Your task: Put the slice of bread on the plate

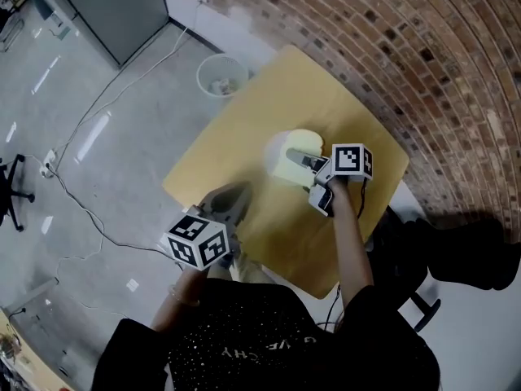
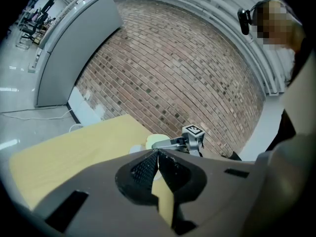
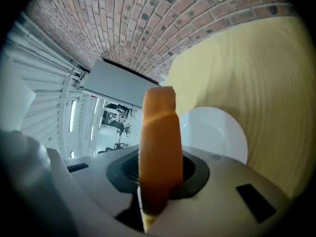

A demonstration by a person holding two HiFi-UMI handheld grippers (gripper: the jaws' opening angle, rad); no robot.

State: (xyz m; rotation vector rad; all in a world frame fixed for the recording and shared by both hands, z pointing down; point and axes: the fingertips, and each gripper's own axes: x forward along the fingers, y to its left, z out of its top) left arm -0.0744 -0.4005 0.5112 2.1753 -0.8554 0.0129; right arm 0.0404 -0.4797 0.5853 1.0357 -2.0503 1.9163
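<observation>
My right gripper (image 1: 304, 161) is shut on a slice of bread (image 1: 291, 171), pale with a brown crust, and holds it just over the white plate (image 1: 274, 147) in the middle of the yellow table (image 1: 244, 112). In the right gripper view the bread (image 3: 159, 127) stands edge-on between the jaws of the right gripper (image 3: 158, 158), with the plate (image 3: 219, 132) close behind. My left gripper (image 1: 234, 192) hangs over the table's near left edge, shut and empty. The left gripper (image 2: 157, 156) looks at the right gripper (image 2: 173, 143), the bread (image 2: 157, 140) and the plate (image 2: 135, 148).
A brick wall (image 1: 391, 47) runs along the table's far side. On the grey floor stand a white waste bin (image 1: 221, 75) beyond the table's left corner, a grey cabinet (image 1: 114, 6) and trailing cables (image 1: 81, 210). A dark chair (image 1: 472, 259) sits at the right.
</observation>
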